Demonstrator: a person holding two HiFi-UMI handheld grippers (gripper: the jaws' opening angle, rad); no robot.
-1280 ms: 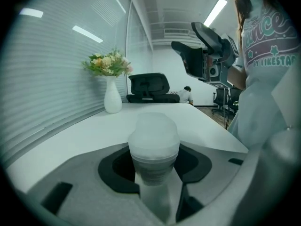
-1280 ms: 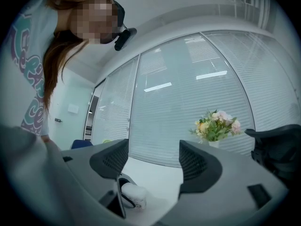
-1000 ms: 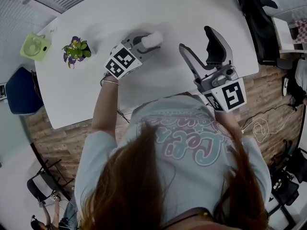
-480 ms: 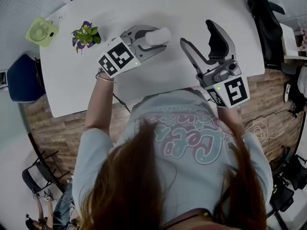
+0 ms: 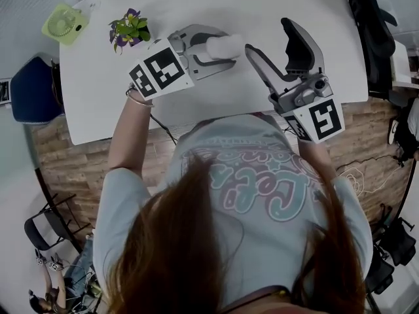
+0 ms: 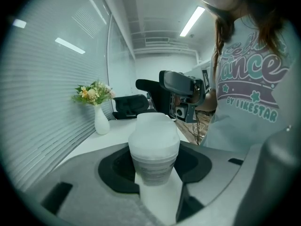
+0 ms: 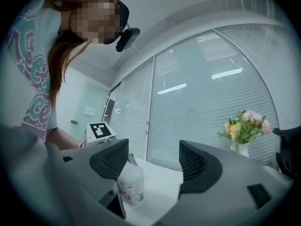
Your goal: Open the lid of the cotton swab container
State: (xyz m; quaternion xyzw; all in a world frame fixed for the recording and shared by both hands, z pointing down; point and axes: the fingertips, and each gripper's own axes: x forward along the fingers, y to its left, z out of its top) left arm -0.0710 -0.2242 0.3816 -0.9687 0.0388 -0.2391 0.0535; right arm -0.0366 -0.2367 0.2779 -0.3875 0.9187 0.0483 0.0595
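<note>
The cotton swab container (image 5: 222,46) is a white, capped plastic jar with a printed label. My left gripper (image 5: 208,48) is shut on it and holds it above the white table (image 5: 196,103). In the left gripper view the jar (image 6: 154,149) fills the gap between the grey jaws, its capped end sticking out past them. My right gripper (image 5: 270,39) is just right of the jar, open, with nothing between its jaws. In the right gripper view the jar (image 7: 130,185) shows low down, beside the left pad (image 7: 111,159).
A small vase of flowers (image 5: 129,26) and a green mini fan (image 5: 64,23) stand at the table's far left. A blue chair (image 5: 33,97) is off the left edge and a black chair (image 5: 370,18) off the right. The person's body is close against the near edge.
My left gripper has risen with the jar and carried it right, closer to my right gripper. The right gripper has shifted slightly and stayed open.
</note>
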